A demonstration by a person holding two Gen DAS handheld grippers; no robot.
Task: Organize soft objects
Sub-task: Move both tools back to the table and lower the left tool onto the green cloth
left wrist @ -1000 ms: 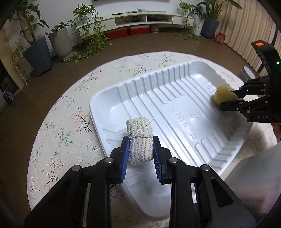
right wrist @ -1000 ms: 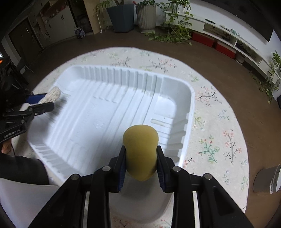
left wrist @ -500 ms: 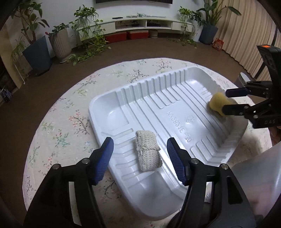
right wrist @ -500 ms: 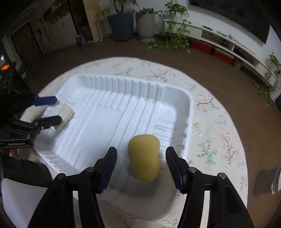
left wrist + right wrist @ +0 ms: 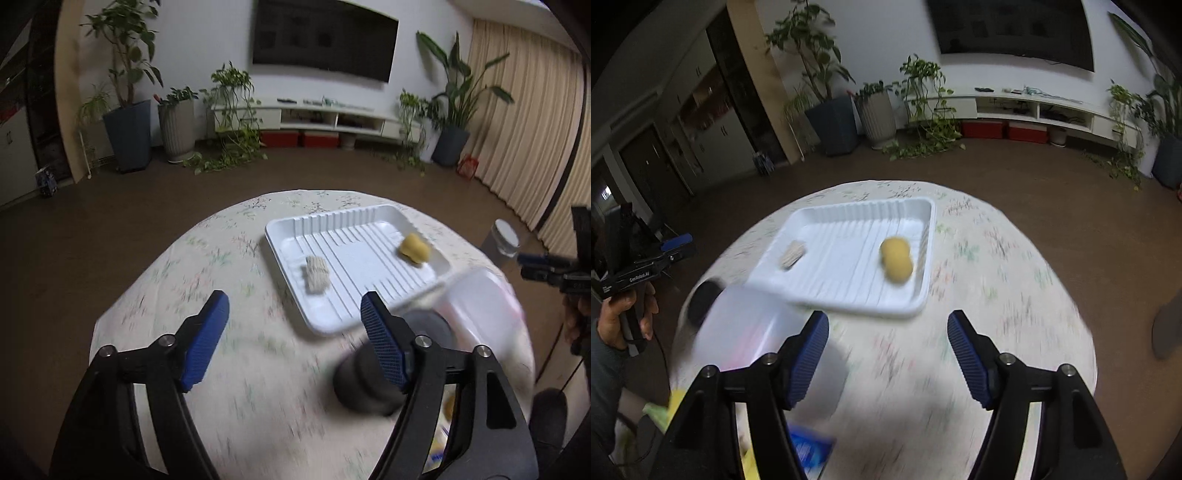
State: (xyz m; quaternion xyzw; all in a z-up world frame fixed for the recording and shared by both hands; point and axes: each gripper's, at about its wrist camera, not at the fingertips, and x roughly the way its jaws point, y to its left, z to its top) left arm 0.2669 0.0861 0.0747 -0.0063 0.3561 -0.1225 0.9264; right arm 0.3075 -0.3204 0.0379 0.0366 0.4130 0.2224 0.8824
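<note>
A white ribbed tray (image 5: 332, 325) (image 5: 849, 304) sits on the round flowered table. In it lie a beige woven roll (image 5: 316, 274) (image 5: 792, 254) at one end and a yellow sponge (image 5: 414, 249) (image 5: 895, 264) at the other. My left gripper (image 5: 295, 341) is open and empty, held back above the table, short of the tray. My right gripper (image 5: 888, 356) is open and empty, also back from the tray's near rim. The right gripper's blue tips also show in the left wrist view (image 5: 532, 260); the left gripper also shows in the right wrist view (image 5: 677, 247).
A clear plastic container (image 5: 484, 306) (image 5: 746, 325) lies blurred beside the tray's near corner. A dark round object (image 5: 365, 384) (image 5: 703, 301) sits next to it. Blue and yellow packets (image 5: 809, 452) lie at the table's near edge. A white bin (image 5: 504, 236) stands on the floor.
Both grippers opened and let go of the roll and the sponge, which now lie in the tray. Both grippers then pulled well back and up from the tray.
</note>
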